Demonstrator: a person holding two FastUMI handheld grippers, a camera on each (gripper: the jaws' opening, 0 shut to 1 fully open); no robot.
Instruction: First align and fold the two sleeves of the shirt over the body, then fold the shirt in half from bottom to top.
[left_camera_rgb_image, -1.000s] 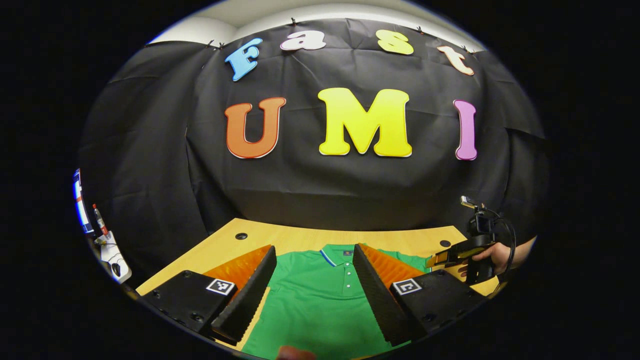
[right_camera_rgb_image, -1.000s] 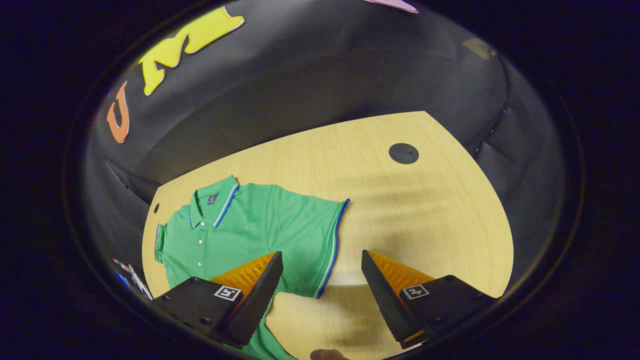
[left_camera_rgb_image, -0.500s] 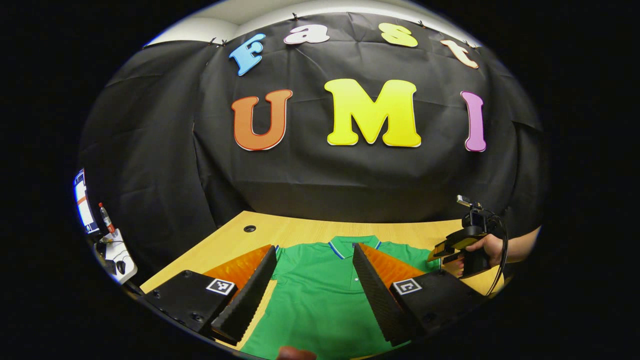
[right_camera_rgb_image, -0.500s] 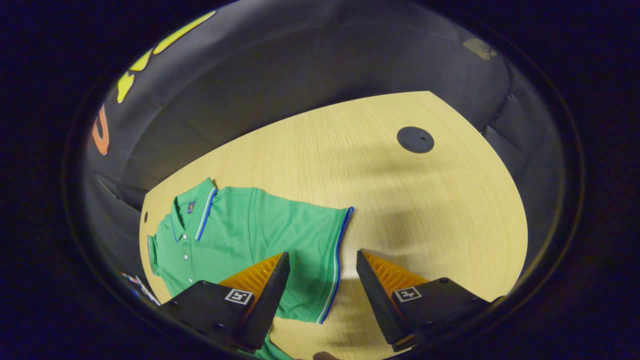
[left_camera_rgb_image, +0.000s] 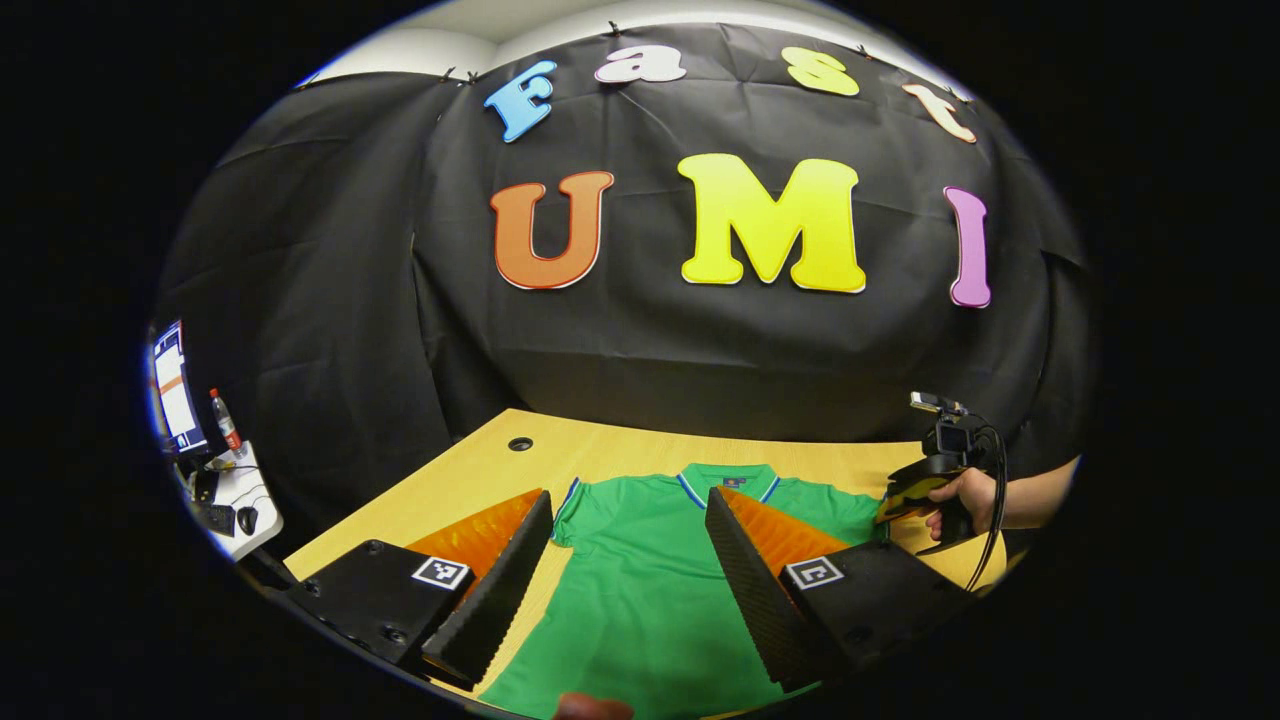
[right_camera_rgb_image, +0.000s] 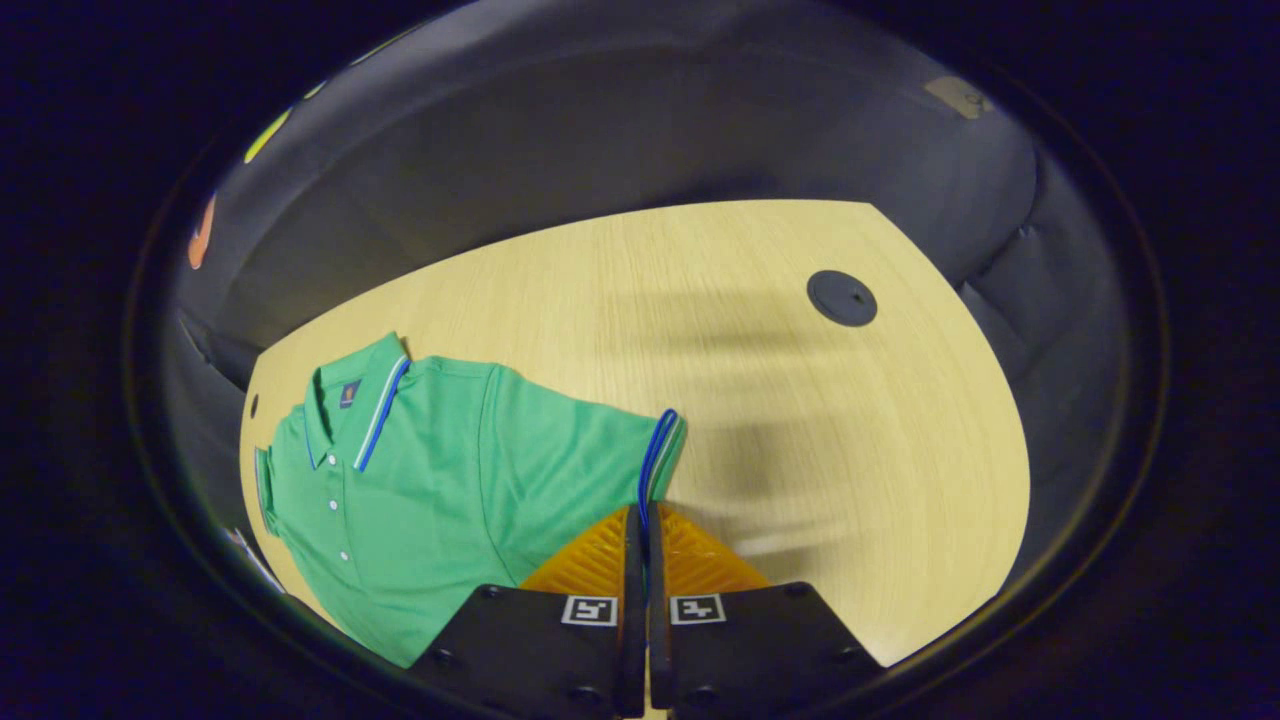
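Tabletop (right_camera_rgb_image: 700, 300) carries our shirt (right_camera_rgb_image: 440, 500), spread flat. Our right gripper (right_camera_rgb_image: 640, 530) pinches the sleeve cuff (right_camera_rgb_image: 655, 460) for folding inward; our left gripper (left_camera_rgb_image: 630, 560) hovers spread over the body.

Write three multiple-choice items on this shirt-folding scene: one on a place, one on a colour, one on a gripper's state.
1. Where does the green polo shirt lie?
A. on the pale wooden table
B. on a chair
C. on the floor

2. What colour is the trim on the shirt's sleeve cuff?
A. red
B. blue
C. yellow

3. How does the right gripper stand?
A. wide open over bare wood
B. shut on the sleeve cuff
C. shut on the collar

Answers:
1 A: wood shows all round the flat shirt.
2 B: blue stripes edge the cuff.
3 B: both fingers meet with the cuff's edge between them, while the left gripper hangs open over the shirt.
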